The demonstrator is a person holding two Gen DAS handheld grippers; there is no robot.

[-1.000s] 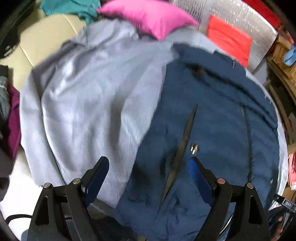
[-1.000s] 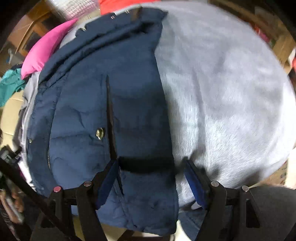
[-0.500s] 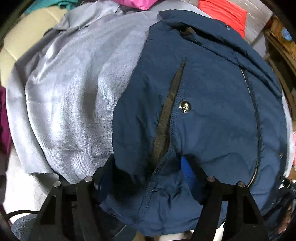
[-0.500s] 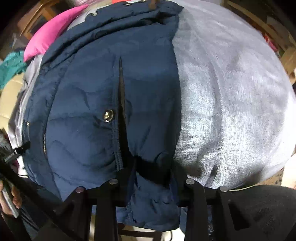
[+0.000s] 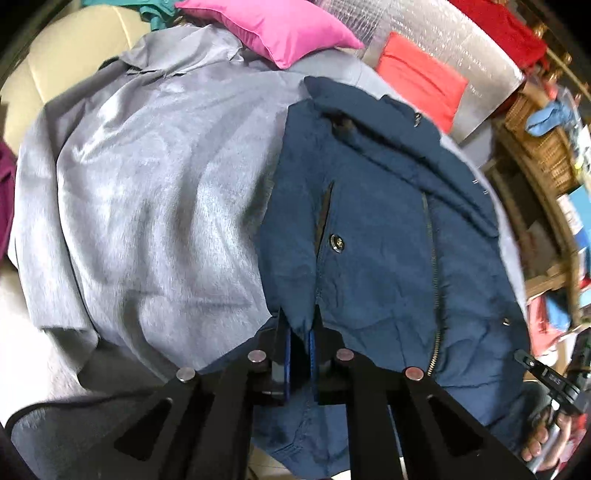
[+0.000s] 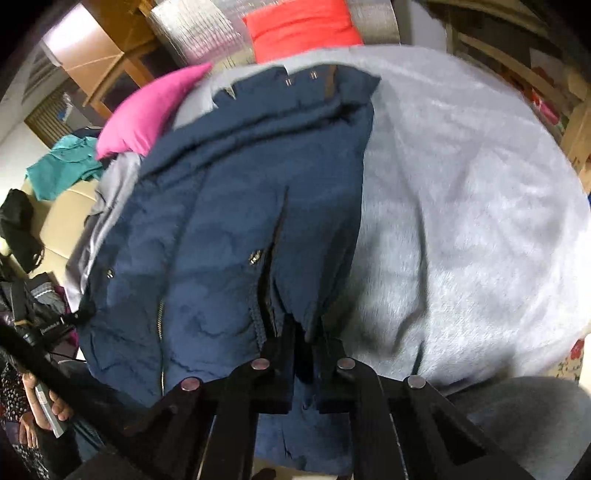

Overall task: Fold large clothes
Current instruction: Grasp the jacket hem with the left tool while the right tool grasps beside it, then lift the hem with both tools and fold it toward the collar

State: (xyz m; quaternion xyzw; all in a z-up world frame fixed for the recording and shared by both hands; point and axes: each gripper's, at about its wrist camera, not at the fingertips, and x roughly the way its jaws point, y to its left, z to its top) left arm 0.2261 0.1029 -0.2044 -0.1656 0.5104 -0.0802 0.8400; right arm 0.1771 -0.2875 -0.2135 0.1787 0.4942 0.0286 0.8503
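Navy jacket (image 5: 376,258) lies across the centre of both frames on a grey blanket (image 5: 155,206); left gripper (image 5: 300,332) clenches its hem fabric at lower centre; right gripper (image 6: 304,332) likewise grips jacket hem; pink cushion (image 5: 280,29) sits at upper centre.

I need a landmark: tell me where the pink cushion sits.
The pink cushion lies at the top of the left wrist view, beyond the grey garment, left of the red cushion.
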